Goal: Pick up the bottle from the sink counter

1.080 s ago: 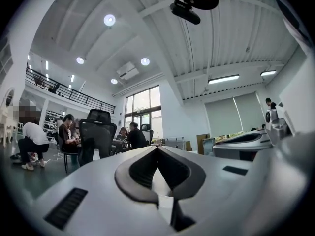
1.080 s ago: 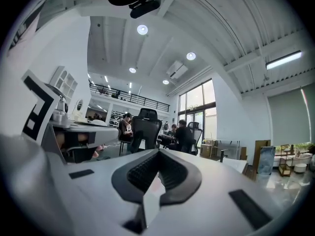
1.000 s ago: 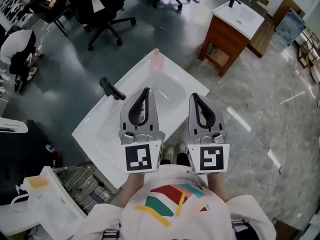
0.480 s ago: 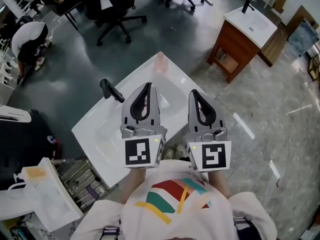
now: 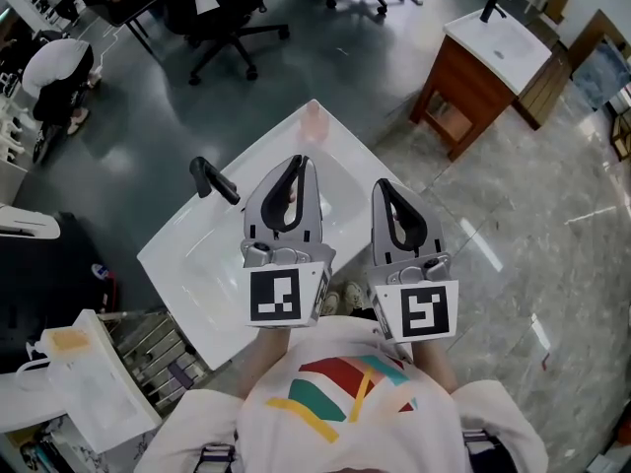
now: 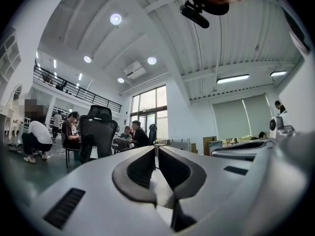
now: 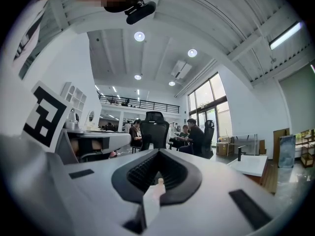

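Bottle stands untouched at the far corner of the white desk. Approach is in hand: left gripper and right gripper hover level, fingers clenched on nothing (next, one should open and reach forward).

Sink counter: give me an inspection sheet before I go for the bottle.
surface: white sink counter, bare apart from the items below.
job's things: bottle upright at the far corner, untouched.
clutter: black tap at the left edge; nothing else seen.
grippers: left gripper and right gripper both shut, empty, held level over the counter, short of the bottle.
cables: nothing seen.
surroundings: office chairs beyond, second vanity far right, person far left.
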`<action>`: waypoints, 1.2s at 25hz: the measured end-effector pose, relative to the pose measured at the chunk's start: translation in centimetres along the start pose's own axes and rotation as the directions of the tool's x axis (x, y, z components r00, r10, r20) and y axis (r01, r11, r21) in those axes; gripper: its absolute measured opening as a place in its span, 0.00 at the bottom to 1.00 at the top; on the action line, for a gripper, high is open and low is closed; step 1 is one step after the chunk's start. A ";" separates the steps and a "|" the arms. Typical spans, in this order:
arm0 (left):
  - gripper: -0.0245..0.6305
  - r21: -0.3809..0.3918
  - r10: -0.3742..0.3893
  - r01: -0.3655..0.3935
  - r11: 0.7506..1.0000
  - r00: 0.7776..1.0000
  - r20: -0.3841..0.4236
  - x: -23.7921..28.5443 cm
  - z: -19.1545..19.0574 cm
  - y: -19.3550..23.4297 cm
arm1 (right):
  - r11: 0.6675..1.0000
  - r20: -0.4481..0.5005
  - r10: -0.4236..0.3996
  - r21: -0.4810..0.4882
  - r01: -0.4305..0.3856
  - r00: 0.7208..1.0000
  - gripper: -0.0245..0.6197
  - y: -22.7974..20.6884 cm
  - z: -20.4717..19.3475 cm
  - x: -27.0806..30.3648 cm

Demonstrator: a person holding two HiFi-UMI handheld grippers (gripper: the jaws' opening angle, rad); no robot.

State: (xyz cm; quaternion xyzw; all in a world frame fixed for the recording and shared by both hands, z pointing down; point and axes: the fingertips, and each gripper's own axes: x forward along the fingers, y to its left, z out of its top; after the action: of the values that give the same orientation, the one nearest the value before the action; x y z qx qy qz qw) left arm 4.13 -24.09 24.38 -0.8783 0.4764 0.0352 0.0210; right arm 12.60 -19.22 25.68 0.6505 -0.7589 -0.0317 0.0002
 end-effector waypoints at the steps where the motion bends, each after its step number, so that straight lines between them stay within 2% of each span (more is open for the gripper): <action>1: 0.07 -0.003 -0.002 0.002 1.000 1.000 0.007 0.4 0.0 0.1 | 1.000 0.003 0.005 0.001 -0.005 1.000 0.05 0.0 -0.1 0.1; 4: 0.07 0.015 -0.009 0.009 1.000 1.000 -0.004 1.9 -0.6 0.7 | 1.000 -0.013 0.010 0.015 -0.009 1.000 0.05 -0.1 -1.0 0.3; 8: 0.08 0.016 -0.013 0.013 1.000 0.999 -0.051 4.6 -2.8 1.8 | 0.999 -0.099 0.026 0.034 -0.023 0.995 0.05 0.0 -3.8 0.6; 17: 0.23 -0.027 -0.012 0.007 1.000 0.982 -0.187 12.5 -11.4 4.4 | 0.997 -0.172 0.038 0.069 -0.026 0.984 0.05 -1.6 -7.9 2.9; 21: 0.32 -0.074 -0.012 -0.009 0.997 0.962 -0.272 16.0 -16.7 5.6 | 0.996 -0.190 0.042 0.087 -0.025 0.981 0.05 -2.6 -9.6 4.2; 23: 0.36 -0.071 -0.006 -0.018 0.997 0.949 -0.316 17.4 -19.6 6.2 | 0.995 -0.218 0.048 0.098 -0.027 0.975 0.05 -2.9 -10.9 4.6; 27: 0.39 -0.056 0.023 -0.047 0.997 0.928 -0.371 19.3 -24.3 7.5 | 0.992 -0.266 0.078 0.114 -0.049 0.961 0.05 -2.6 -13.4 4.9; 30: 0.51 -0.059 0.017 -0.045 0.997 0.914 -0.406 20.6 -27.4 7.8 | 0.991 -0.268 0.090 0.124 -0.058 0.959 0.05 -2.3 -14.7 5.3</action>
State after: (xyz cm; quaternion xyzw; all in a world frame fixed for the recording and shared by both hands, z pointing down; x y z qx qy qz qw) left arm 9.99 -47.50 49.96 -0.8591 0.4828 -0.1313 -0.1082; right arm 14.68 -25.54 40.06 0.6187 -0.7759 0.1021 0.0685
